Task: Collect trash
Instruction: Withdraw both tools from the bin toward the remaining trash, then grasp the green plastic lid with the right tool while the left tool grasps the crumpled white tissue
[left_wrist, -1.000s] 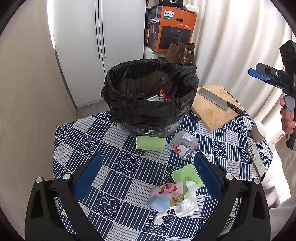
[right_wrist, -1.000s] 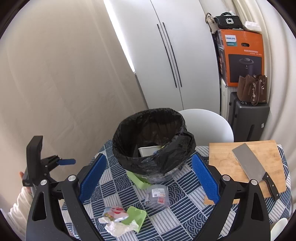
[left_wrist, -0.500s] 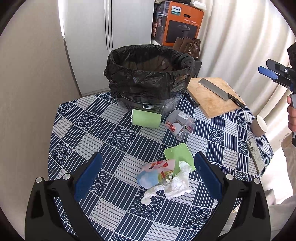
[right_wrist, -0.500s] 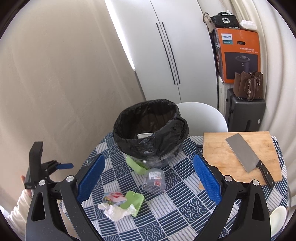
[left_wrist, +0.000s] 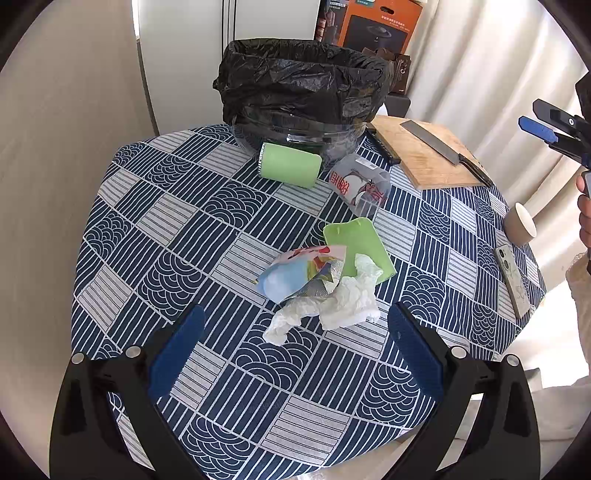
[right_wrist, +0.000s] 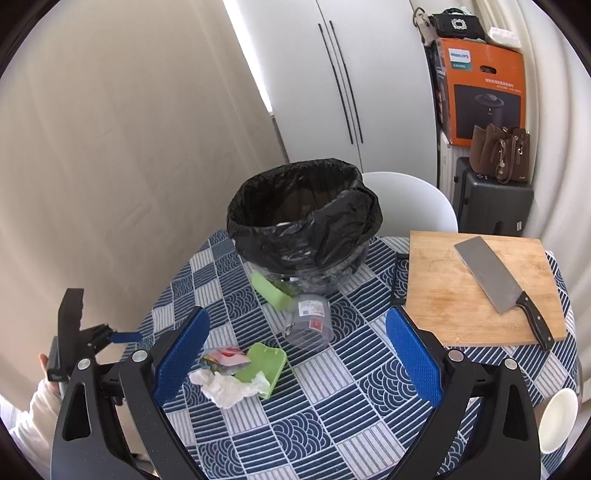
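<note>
Two hand-held grippers hover over a round table (left_wrist: 177, 236) in a blue patterned cloth, litter strewn between them and a bin lined with a black bag (left_wrist: 303, 88). The left gripper (left_wrist: 293, 354) has its 2 blue-padded fingers spread wide and holds nothing; the crumpled white tissue (left_wrist: 343, 299) lies just ahead at 12 o'clock, between the fingers' line of approach. Touching the tissue is a torn snack wrapper (left_wrist: 299, 273), and both rest against a green plastic lid (left_wrist: 358, 243) at 1 o'clock. That cluster looks like the next pickup, which would explain the wide stance aimed squarely at it.

Farther off, toward the bin at 12 o'clock, a green cup (left_wrist: 290, 168) lies on its side just in front of the bin, with a clear plastic tub (left_wrist: 360, 186) beside it, also tipped over. The bin stands at the table's far edge, presumably so that every piece can be carried straight forward into it.

The right gripper (right_wrist: 295, 358) is likewise fully open and empty, held high and back from the table, apparently waiting its turn. At its 2 o'clock a cleaver (right_wrist: 491, 277) rests on a wooden chopping board (right_wrist: 443, 295). A small white cup (left_wrist: 521, 223) and a phone (left_wrist: 513, 280) sit near the table's right rim. These do not look like trash.
</note>
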